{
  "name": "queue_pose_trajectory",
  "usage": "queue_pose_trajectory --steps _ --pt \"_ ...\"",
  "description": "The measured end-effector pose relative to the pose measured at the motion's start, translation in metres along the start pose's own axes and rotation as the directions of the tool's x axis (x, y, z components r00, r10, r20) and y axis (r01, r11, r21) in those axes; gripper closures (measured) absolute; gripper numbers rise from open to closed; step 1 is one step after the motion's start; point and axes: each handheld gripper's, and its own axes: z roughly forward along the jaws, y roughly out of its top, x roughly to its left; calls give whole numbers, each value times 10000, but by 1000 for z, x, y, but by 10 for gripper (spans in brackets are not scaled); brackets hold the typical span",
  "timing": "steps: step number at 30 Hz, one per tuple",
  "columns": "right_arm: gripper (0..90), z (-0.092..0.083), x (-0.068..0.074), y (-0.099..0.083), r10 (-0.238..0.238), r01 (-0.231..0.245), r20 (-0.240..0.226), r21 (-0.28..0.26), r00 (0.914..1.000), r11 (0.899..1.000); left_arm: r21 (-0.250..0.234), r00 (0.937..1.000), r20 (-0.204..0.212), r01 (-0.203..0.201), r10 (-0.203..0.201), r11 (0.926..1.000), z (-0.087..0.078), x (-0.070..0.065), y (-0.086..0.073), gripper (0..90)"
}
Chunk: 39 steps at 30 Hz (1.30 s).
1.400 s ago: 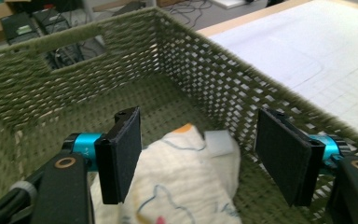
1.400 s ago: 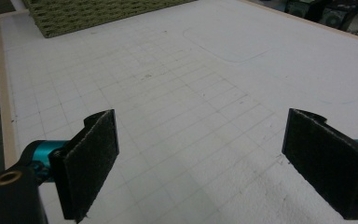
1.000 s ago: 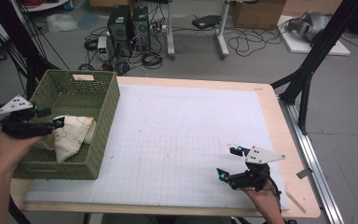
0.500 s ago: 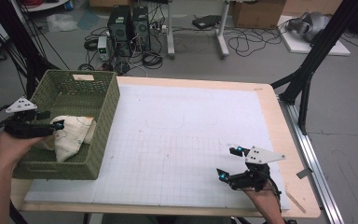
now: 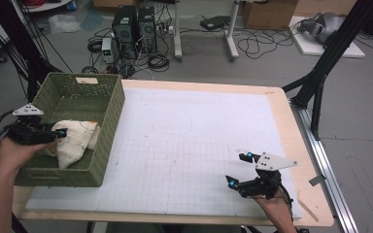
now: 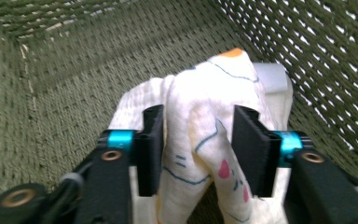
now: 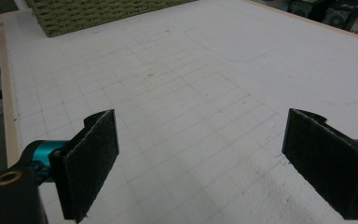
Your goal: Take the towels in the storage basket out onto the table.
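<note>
where the green woven basket (image 5: 108,127) stands at the left end of the worktop (image 5: 291,145), the left hand-held gripper (image 5: 58,134) reaches in over the basket's near-left wall. its jaws have just been closing, and they now sit narrowed on a bunched fold of the white cloth (image 6: 205,140), a pad pressing each side of the fold in the left gripper view. the cloth carries thin blue lines, small pink marks and an orange patch at its far end. it lies inside the basket, ahead of and under this hand-held gripper, resting against the woven floor and the wall to its right. the right hand-held gripper (image 5: 238,169) rests low over the white gridded mat (image 7: 191,102) at the near right of the worktop, well apart from the basket, jaws spread wide with nothing between them.
</note>
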Motion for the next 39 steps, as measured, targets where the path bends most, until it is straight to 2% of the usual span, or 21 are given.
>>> queue_pose_trajectory --steps 2,3,7,13,15,22,28,32,39 --pt "100 0 0 0 10 -10 6 6 10000 10000 65 9999 68 -111 111 9999 0 -1 0 701" --pt "100 0 0 0 -21 21 5 -14 10000 10000 50 9999 104 -117 117 9999 0 -1 0 701" --pt "100 0 0 0 -25 25 4 -18 10000 10000 38 9993 222 -291 290 9996 -1 -3 1 807" --pt "100 -1 -1 0 33 -33 17 -31 10000 10000 -189 9987 296 -408 414 9990 -5 -4 3 829" --pt "100 -1 -1 0 11 -10 19 -47 10000 10000 -406 9986 343 -395 409 9984 -7 -4 4 831" --pt "100 -1 0 1 39 -39 44 -56 10000 10000 -979 9989 453 -104 149 9951 -15 -3 5 833" --pt "100 -2 0 1 49 -49 39 -55 10000 10000 -1715 9980 623 211 -105 9850 -25 -3 8 835" --pt "100 -2 -1 1 19 -18 67 -105 10000 9999 -2021 9961 856 369 -199 9787 -30 -4 9 836" --pt "100 -2 -1 1 29 -28 62 -86 10000 10000 -2669 9943 1005 615 -357 9618 -39 -4 9 836"
